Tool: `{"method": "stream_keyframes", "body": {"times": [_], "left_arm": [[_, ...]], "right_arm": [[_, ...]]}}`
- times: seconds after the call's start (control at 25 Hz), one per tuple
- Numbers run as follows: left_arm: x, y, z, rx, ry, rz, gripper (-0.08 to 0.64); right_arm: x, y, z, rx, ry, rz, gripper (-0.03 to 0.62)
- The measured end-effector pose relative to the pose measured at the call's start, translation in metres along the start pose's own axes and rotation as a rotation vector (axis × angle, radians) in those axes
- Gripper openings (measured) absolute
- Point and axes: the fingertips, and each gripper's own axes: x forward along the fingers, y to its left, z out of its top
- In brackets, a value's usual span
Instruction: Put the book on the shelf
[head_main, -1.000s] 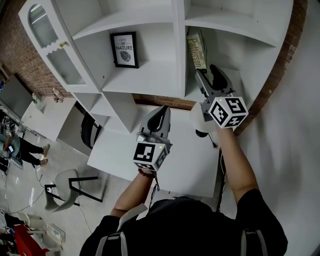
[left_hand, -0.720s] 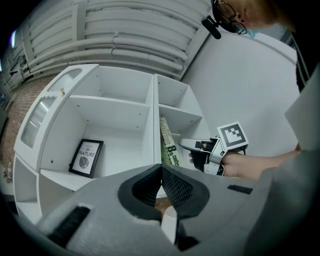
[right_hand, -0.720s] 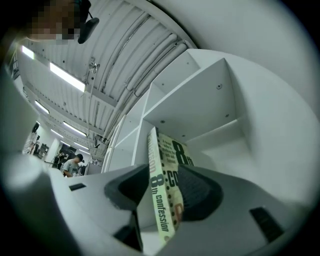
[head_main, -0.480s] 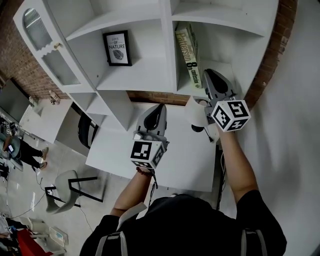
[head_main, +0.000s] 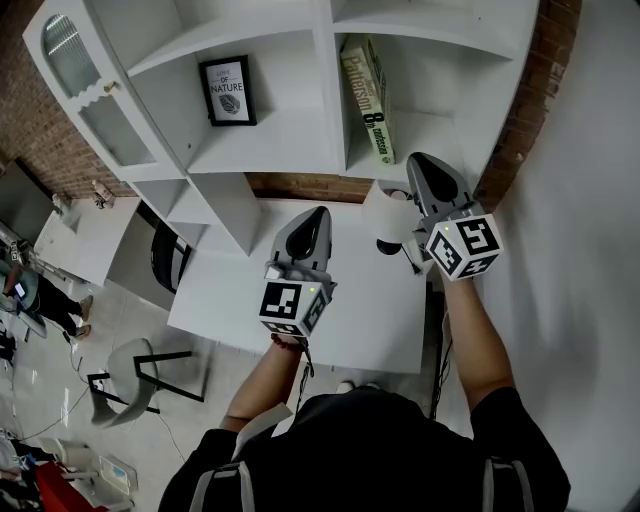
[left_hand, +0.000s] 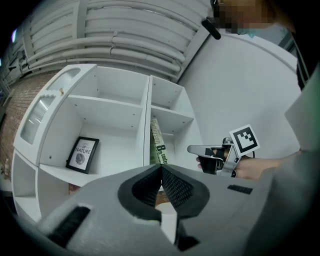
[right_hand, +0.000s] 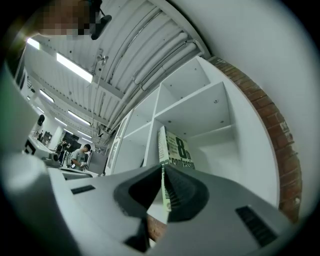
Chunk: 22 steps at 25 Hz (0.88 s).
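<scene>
The green-and-white book stands upright in the right compartment of the white shelf, leaning on the middle divider; it also shows in both gripper views. My right gripper hangs just in front of and below that compartment, apart from the book, its jaws shut with nothing between them. My left gripper is held over the white table, shut and empty. The right gripper also appears in the left gripper view.
A framed "Love of Nature" print leans in the left compartment. A white round lamp sits on the table below the right gripper. A glass-fronted cabinet door stands open at the left. A grey chair is on the floor.
The right gripper has let go of the book, drawn back out of the compartment and shut its jaws. The book stays against the divider. The left gripper has barely moved.
</scene>
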Motion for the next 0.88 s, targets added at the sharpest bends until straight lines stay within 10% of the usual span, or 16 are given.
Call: {"method": "stream_keyframes", "body": {"times": [0.88], "left_arm": [[-0.039, -0.012, -0.028, -0.055, 0.061, -0.013, 0.018]], "right_arm": [[-0.076, 0.035, -0.009, 0.03, 0.009, 0.001, 0.037]]}}
